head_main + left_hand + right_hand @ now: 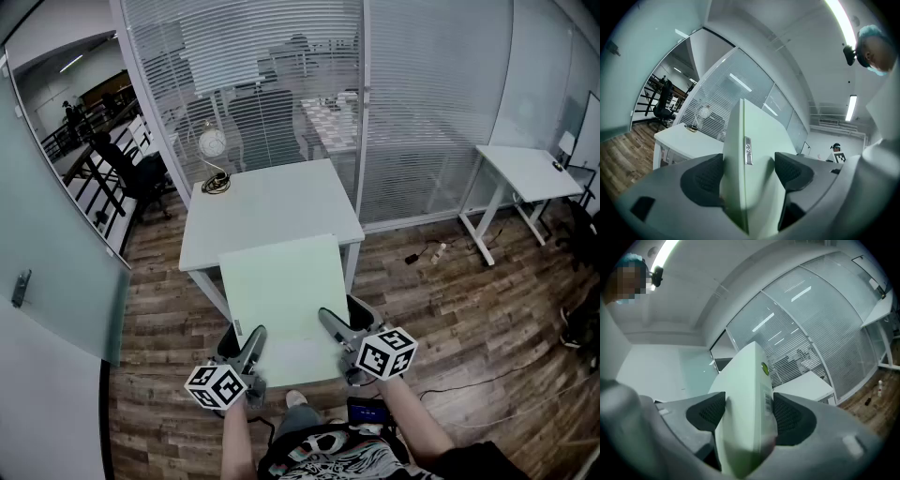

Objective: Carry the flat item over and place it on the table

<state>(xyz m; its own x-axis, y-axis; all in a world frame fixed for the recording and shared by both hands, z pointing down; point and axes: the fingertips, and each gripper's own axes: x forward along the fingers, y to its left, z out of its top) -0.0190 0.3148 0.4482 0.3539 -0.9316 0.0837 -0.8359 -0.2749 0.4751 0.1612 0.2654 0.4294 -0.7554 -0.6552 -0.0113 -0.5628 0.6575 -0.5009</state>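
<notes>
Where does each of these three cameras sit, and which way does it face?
Head view: on the person's head, facing forward and steeply down at the green panel and white table; forearms, left gripper and right gripper show.
Left gripper view: rides the left gripper, looks along its jaws, shut on the panel's edge; the person's head shows top right.
Right gripper view: rides the right gripper, jaws shut on the opposite edge; the head shows top left.
Shared: all three show the panel and table.

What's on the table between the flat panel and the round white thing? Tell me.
Nothing: the head view shows bare tabletop between the flat panel and the round white thing on its stand.
</notes>
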